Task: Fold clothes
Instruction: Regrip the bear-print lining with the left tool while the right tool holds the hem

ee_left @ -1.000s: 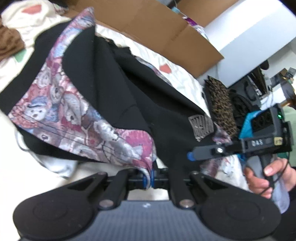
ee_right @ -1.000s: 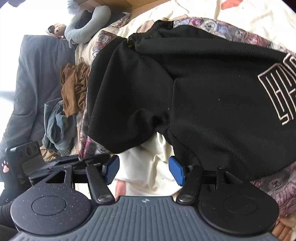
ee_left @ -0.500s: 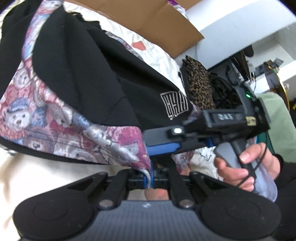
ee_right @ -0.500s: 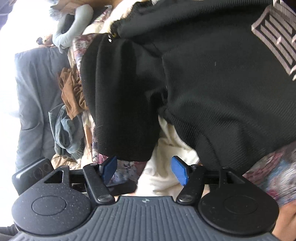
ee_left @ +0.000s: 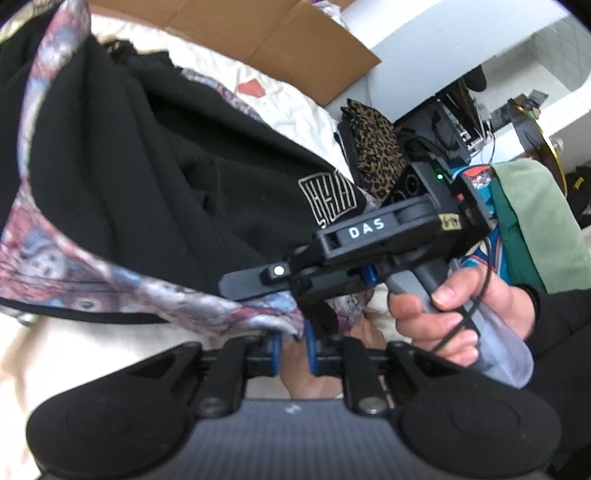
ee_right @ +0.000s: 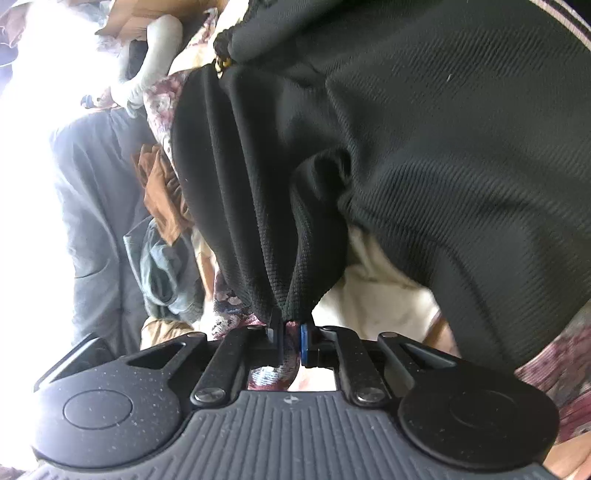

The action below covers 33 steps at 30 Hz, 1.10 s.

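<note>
Two tools: both at six o'clock;
left tool (ee_left: 291, 349): jaws opening, printed lining (ee_left: 155, 291) between;
right tool (ee_right: 291, 341): closing, clamped on black garment (ee_right: 424, 147)

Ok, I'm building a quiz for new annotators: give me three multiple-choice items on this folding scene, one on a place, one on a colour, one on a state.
1. The leopard-print cloth lies: A) beyond the black garment, near the cardboard; B) in a hand; C) on the floor.
2. The garment's logo is stitched in: A) red; B) cream; C) green.
3. Between the right tool's pads there is: A) nothing; B) a box flap; C) fabric.

Answers: A, it shows just past the garment's far edge; B, pale lines stand on black cloth; C, its jaws are closing with the garment's hem pinched between them.
</note>
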### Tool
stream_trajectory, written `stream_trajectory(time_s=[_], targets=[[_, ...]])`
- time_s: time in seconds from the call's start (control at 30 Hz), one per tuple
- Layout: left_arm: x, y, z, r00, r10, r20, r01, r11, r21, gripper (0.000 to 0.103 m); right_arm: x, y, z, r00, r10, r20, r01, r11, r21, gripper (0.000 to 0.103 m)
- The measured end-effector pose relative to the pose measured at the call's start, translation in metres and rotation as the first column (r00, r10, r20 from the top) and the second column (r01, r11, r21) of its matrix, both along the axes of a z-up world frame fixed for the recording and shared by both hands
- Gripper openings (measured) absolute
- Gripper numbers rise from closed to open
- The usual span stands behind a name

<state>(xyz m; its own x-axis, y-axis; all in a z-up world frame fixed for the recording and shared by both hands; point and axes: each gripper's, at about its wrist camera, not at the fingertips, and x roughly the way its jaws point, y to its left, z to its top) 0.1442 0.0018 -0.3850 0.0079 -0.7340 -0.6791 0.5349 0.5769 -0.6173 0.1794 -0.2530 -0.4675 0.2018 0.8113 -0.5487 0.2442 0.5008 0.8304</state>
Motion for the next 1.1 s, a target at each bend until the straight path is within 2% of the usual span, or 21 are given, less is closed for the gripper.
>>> stream_trajectory(time_s=[0.17,0.3,0.47,0.53,0.6,0.67,0.93,1.1], targets=[[0.010,0.021,0.011,0.998,0.026,0.060,-0.030,0.998,0.056,0.031,0.003,-0.008,0.003,1.000,-0.026,0.014,0.027,0.999,-0.032,0.006],[0.026,0.045,0.014,0.988,0.098,0.120,-0.114,0.985,0.131,0.032,0.005,-0.011,0.005,0.999,-0.027,0.033,0.029,0.997,-0.068,0.006],[0.041,0.068,0.012,0.955,0.177,0.239,-0.238,0.936,0.258,0.033,0.006,-0.016,0.009,0.998,-0.028,0.056,0.034,0.993,-0.115,0.005],[0.044,0.072,0.009,0.939,0.181,0.293,-0.270,0.915,0.299,0.042,0.004,-0.022,0.010,0.998,-0.033,0.060,0.041,0.991,-0.126,0.005],[0.047,0.071,0.001,0.926,0.167,0.337,-0.285,0.897,0.338,0.044,0.002,-0.027,0.012,0.997,-0.039,0.065,0.047,0.990,-0.136,0.005],[0.050,0.068,-0.009,0.926,0.164,0.341,-0.292,0.883,0.368,0.043,0.001,-0.032,0.014,0.997,-0.044,0.068,0.053,0.988,-0.146,0.005],[0.047,0.043,-0.029,0.928,0.155,0.339,-0.295,0.862,0.412,0.043,0.000,-0.045,0.024,0.996,-0.055,0.076,0.068,0.981,-0.179,0.005],[0.046,0.030,-0.037,0.925,0.155,0.347,-0.305,0.846,0.437,0.035,-0.001,-0.050,0.030,0.995,-0.051,0.085,0.066,0.980,-0.185,0.005]])
